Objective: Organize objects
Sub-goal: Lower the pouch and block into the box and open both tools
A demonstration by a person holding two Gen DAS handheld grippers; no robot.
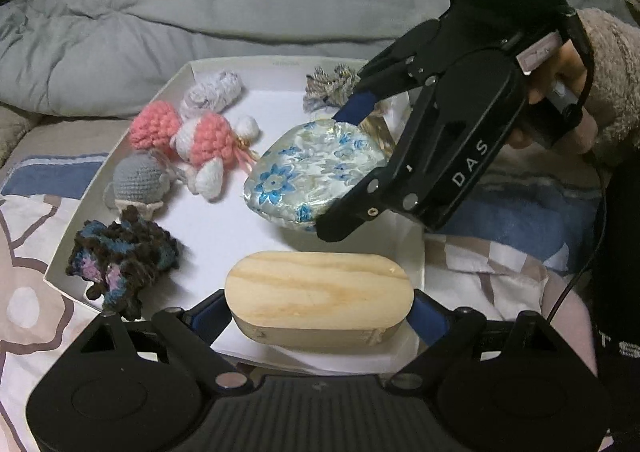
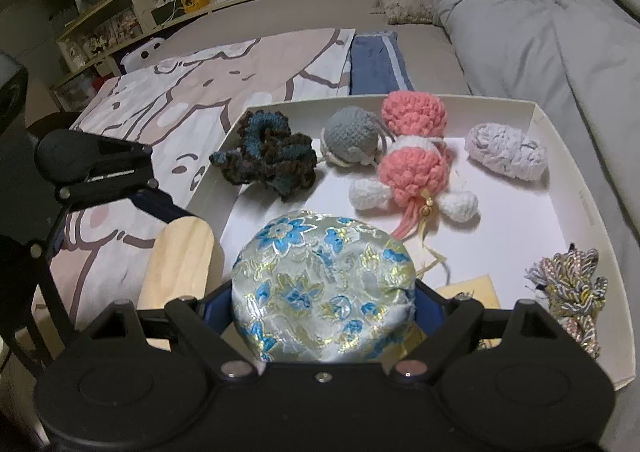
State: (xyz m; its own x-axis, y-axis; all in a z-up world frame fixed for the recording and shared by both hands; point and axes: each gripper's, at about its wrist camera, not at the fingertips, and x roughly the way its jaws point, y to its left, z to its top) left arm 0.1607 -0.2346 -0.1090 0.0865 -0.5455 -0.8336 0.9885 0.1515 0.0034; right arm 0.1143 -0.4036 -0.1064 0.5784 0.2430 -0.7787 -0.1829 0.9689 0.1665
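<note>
Left gripper [image 1: 320,306] fingers pinching wooden box [image 1: 319,298] by its ends, over white tray [image 1: 416,264] edge. Beyond fingertips: crocheted toys [image 1: 200,148]. Right gripper [image 2: 324,308] fingers clamped on brocade pouch [image 2: 324,284], over tray, just right of box.

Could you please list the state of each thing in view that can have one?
Left gripper: shut on the wooden box.
Right gripper: shut on the brocade case.
Wooden box: closed, held over the tray edge.
Brocade case: closed, held above the tray.
Tray: open, holding crochet toys.
</note>
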